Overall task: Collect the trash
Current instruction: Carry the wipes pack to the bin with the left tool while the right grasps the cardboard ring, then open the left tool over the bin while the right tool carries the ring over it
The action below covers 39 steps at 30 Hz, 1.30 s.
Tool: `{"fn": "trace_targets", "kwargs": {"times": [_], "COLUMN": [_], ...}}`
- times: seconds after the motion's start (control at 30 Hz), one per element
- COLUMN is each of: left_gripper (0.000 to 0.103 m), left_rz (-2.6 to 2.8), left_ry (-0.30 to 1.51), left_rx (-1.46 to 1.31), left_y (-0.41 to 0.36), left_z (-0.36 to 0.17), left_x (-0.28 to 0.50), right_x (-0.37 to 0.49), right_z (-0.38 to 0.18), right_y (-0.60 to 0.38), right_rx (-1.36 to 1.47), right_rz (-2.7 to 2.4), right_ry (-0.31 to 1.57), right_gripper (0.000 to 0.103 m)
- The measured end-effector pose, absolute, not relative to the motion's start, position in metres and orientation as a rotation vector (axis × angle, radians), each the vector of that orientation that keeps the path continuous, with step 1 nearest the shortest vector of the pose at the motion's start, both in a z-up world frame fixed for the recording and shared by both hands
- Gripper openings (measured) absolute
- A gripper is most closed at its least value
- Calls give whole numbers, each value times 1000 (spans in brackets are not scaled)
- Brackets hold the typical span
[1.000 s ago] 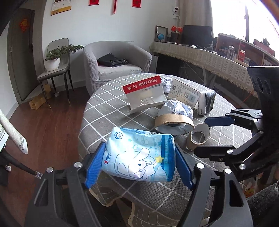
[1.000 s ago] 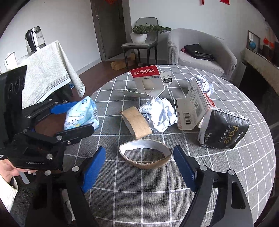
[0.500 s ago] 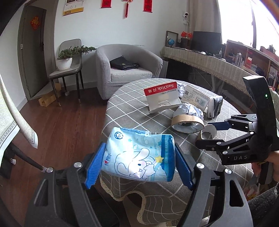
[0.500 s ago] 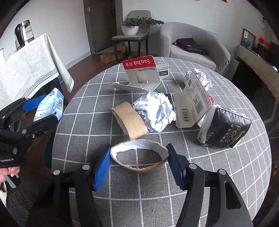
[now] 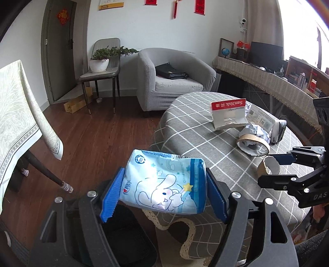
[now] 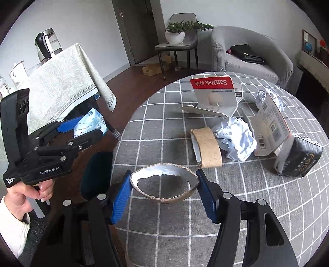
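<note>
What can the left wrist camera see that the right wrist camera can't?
Only the left wrist view shows the red wall hangings and the dark monitor. Only the right wrist view shows the kettle and the person's hand holding the left gripper. Both show the blue tissue pack pinched in the left gripper, the torn cardboard ring pressed between the right gripper's pads, the SanDisk card and the grey armchair.

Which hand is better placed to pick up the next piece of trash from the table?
Neither is free: the left tool holds the blue tissue pack off the table, and the right tool grips the torn cardboard ring.
</note>
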<state>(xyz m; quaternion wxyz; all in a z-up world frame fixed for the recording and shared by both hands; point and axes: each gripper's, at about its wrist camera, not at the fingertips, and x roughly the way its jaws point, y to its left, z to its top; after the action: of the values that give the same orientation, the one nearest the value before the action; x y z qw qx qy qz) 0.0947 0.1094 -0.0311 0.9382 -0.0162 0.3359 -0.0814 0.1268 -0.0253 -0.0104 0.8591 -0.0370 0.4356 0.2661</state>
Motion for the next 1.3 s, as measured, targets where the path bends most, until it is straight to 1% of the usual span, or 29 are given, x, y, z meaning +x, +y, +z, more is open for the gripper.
{"fn": "trace_targets", "kwargs": {"times": [0.6, 1.0, 1.13, 1.23, 1.3], "left_gripper": [77, 78, 81, 89, 91], "left_rz": [30, 76, 73, 69, 60], "left_ry": [922, 1084, 1104, 1106, 1095], "left_rx": [-121, -126, -113, -99, -106], "left_y": [211, 250, 254, 256, 260], "left_z": [-93, -136, -146, -148, -146], "left_x": [88, 77, 70, 64, 62], "right_x": [135, 136, 135, 137, 139], "right_z": [7, -9, -16, -25, -29], "right_y": [53, 135, 156, 171, 178], "right_rx": [-58, -106, -121, -130, -135], "right_rz": [683, 791, 810, 815, 815], "right_ry": [813, 849, 868, 891, 901], "right_gripper": [63, 63, 63, 63, 63]}}
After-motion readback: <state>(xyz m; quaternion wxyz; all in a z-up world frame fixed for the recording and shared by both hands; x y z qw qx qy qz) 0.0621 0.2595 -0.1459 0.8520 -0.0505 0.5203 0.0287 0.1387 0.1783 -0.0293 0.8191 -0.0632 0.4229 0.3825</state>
